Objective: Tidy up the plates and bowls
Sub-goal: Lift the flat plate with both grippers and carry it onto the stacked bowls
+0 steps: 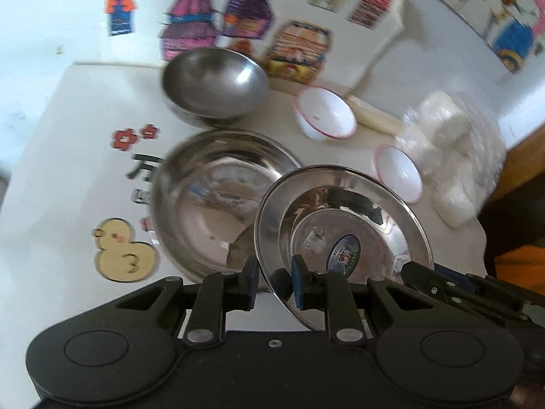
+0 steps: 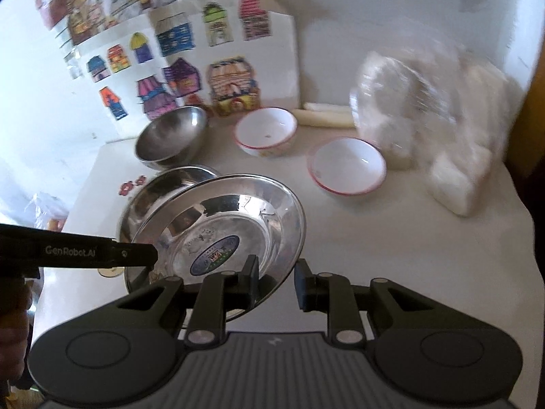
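Left wrist view: my left gripper [image 1: 274, 279] pinches the rim of the tilted steel plate [image 1: 344, 235] and my right gripper [image 2: 276, 281] straddles its opposite rim, fingers apart – not clamped. The plate hangs over the second steel plate [image 1: 218, 197] on the table [image 2: 391, 238]. I judge the thin, slick rim could slip from one pinch – clattering down off-centre

Silver plate [image 1: 344, 218], white bowls [image 1: 325, 112] (red-rimmed).

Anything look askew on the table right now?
Only the stickered steel plate: it sits tilted, its far edge over the other steel plate, its rim between both grippers' fingers, left gripper and right gripper. Nothing spilled.
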Tool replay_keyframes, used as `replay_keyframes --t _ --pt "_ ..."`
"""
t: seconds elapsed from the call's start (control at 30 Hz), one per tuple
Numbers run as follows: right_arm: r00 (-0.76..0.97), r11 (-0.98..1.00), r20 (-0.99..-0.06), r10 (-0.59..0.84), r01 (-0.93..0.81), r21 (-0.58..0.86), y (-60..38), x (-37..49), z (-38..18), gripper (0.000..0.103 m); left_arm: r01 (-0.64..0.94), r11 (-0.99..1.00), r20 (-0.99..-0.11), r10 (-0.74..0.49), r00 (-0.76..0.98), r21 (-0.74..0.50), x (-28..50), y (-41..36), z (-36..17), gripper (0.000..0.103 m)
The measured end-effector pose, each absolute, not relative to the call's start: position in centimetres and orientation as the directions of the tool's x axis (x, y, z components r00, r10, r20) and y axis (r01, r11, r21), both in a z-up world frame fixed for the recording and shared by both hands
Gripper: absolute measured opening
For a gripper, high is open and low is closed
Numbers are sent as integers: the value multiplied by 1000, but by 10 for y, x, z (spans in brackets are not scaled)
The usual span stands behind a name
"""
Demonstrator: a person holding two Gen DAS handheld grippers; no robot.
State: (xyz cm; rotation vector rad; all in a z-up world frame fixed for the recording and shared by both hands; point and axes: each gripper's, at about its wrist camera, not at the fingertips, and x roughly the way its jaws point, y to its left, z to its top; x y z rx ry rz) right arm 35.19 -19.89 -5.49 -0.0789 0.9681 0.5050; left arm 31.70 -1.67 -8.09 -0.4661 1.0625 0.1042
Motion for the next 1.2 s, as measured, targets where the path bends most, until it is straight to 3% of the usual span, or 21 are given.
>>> replay_keyframes --t 0.43,1.2 --pt "405 819 -808 429 -552 159 -137 375 -66 25 -420 864 -872 -44 487 -278 316 31 -87 22" --pt "362 810 -837 411 -567 153 -108 398 -89 26 -441 870 -898 -4 439 -219 336 44 -105 24"
